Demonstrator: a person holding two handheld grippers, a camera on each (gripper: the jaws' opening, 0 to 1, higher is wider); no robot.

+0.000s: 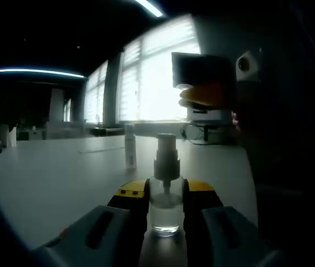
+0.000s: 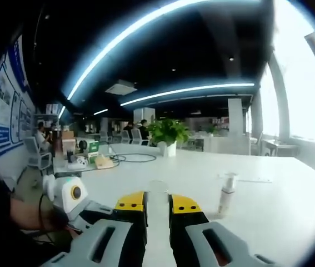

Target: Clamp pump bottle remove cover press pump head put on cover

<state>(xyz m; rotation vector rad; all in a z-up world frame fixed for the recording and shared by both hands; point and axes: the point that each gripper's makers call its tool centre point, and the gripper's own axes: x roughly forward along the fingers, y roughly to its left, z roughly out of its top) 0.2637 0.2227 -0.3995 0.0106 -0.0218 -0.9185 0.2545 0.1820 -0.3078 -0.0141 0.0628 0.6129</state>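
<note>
Both grippers hold: your left gripper (image 1: pixel 165 214) clamps the clear glass pump bottle (image 1: pixel 165 208); your right gripper (image 2: pixel 157 214) pinches its transparent plastic cover (image 2: pixel 158 200). Lower it squarely.

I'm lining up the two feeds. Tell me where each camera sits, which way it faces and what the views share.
Left gripper view: rides on the left gripper, looking across the white table toward bright windows. Its jaws clamp the pump bottle, and the right gripper hangs at upper right.
Right gripper view: rides on the right gripper, facing into the office toward a potted plant. Its jaws hold the clear cover, and the left gripper and a hand show at lower left.
Shared: the table and, likely, the small bottle standing on it.
</note>
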